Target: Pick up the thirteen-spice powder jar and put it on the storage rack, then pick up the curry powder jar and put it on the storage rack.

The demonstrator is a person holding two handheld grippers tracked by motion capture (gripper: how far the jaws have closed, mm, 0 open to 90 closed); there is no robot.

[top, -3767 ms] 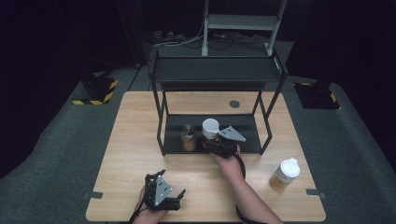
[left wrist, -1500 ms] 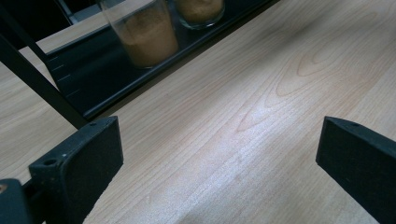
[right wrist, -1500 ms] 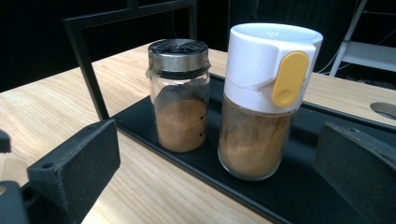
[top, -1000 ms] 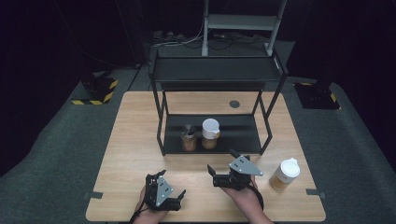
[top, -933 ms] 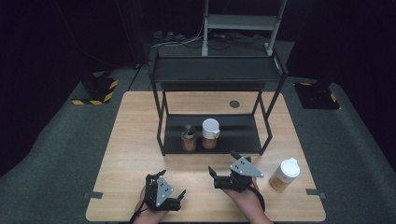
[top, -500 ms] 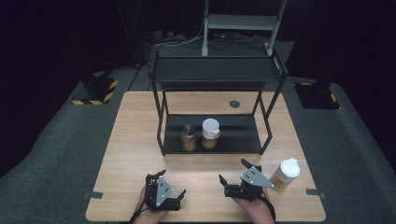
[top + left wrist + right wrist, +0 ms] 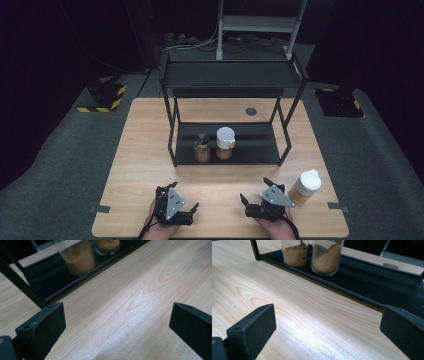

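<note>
Two glass jars of tan powder stand side by side on the lower shelf of a black rack (image 7: 260,145). One has a white lid (image 7: 225,143) and the other a dark top (image 7: 202,148). Both grippers rest near the table's front edge, well short of the rack. My left gripper (image 7: 177,199) is open with nothing between its fingers, and it faces the jars (image 7: 78,256) over bare wood. My right gripper (image 7: 256,192) is open and empty too. It looks at the same jars (image 7: 327,256) on the shelf (image 7: 367,287).
A third jar with a white lid (image 7: 305,186) stands on the table just right of my right gripper. The rack's black posts and upper shelf (image 7: 232,75) frame the lower shelf. The wooden table (image 7: 145,150) has bare room left of the rack.
My right gripper has drawn back from the white-lidded jar on the lower shelf to the table's near right, beside the third jar. The left gripper has not moved.
</note>
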